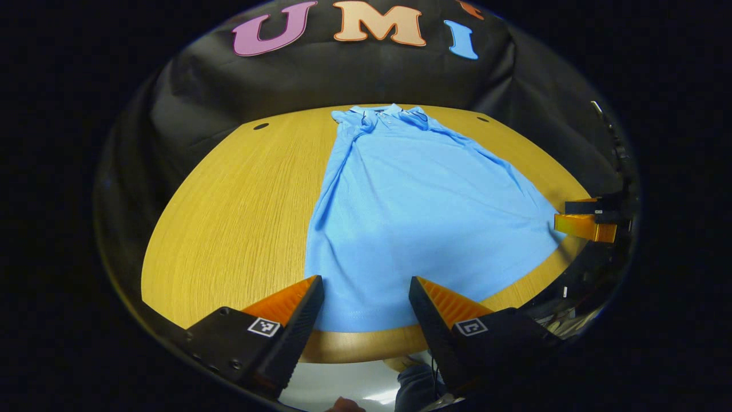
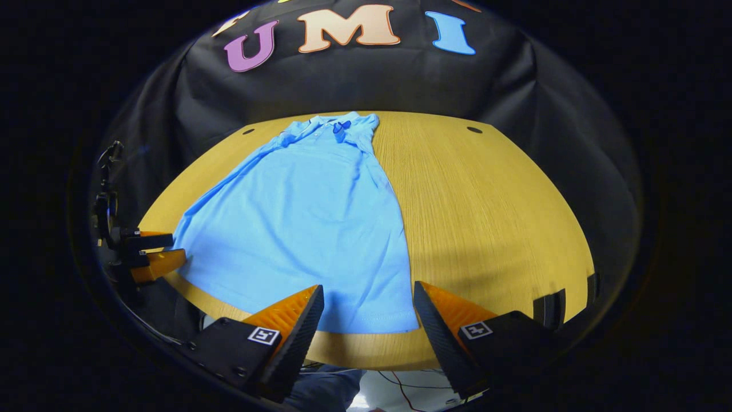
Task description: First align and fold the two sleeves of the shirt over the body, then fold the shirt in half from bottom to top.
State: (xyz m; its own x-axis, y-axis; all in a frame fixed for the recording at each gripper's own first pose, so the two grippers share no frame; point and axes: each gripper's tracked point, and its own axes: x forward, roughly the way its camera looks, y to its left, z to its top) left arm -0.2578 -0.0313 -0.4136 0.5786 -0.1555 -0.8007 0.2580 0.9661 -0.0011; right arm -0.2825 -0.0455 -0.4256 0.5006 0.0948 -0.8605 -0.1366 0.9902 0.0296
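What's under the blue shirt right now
The blue shirt lies flat on the wooden table, which shows bare all around it. Whatever part of the tabletop sits beneath the cloth is covered, so nothing else can be confirmed there.

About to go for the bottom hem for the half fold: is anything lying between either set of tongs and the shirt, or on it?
Nothing visible is. The left tongs and right tongs stand open just short of the hem of the shirt, with only bare table between. The shirt's top surface carries nothing up to the collar.
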